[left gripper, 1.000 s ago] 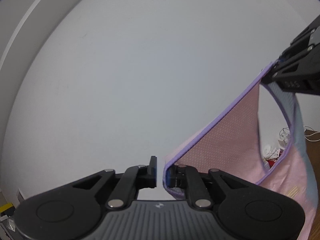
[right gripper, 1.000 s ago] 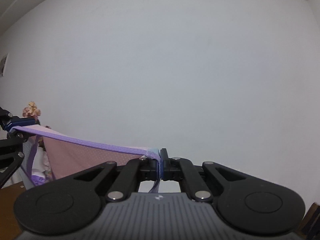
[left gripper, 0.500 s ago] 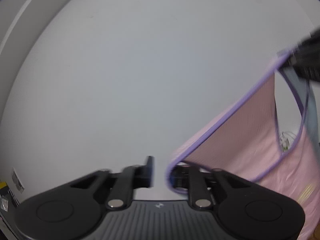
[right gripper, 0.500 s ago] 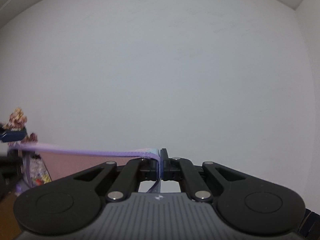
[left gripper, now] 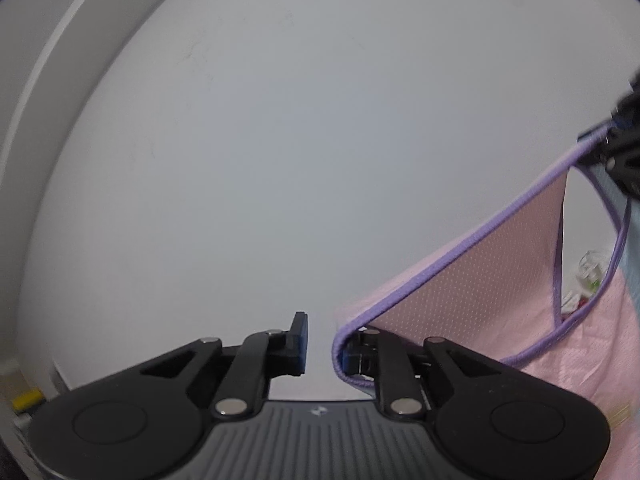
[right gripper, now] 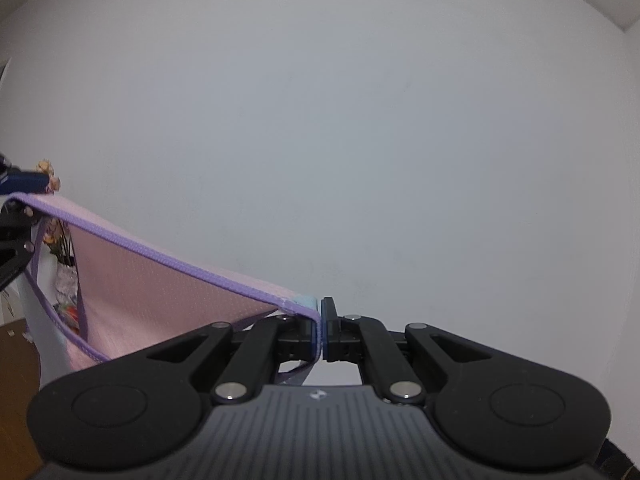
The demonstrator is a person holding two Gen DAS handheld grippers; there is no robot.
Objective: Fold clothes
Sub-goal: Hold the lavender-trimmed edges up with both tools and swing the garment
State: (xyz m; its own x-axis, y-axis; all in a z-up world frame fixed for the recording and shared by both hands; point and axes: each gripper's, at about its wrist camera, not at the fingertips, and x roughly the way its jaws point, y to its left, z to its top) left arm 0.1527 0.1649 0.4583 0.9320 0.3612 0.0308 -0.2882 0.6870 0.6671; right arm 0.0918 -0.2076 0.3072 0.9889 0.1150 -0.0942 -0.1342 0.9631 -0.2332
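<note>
- Ahead of both your grippers stands a plain white wall [right gripper: 320, 120]; the space between the fingertips and the wall is bare in both wrist views.
- To the upper left of your left gripper [left gripper: 320, 344] a pale moulding [left gripper: 52, 80] curves along the wall's edge.
- Low at the far left of your right gripper [right gripper: 321, 330] you can see a vase of flowers [right gripper: 60, 248] and a strip of brown floor [right gripper: 16, 360], partly behind the cloth.
- The pink garment [left gripper: 480, 292] with its purple trim [right gripper: 160, 260] hangs slack between your two grippers, its upper hem running as a sloping line from one to the other.
- Your left gripper's jaws stand a little apart and have just been opening; a clear gap of wall shows between the blue pads [left gripper: 301, 336].
- The purple hem loops round the front of the left gripper's right-hand finger [left gripper: 360, 356] and lies on it; it does not cross the gap and is not pinched.
- Your right gripper is closed tight on the garment's corner: the hem runs in from its left and passes down between the pads [right gripper: 326, 320], with a loose end hanging below.
- In the left wrist view your right gripper shows at the upper right edge, blurred, with the hem rising to it.
</note>
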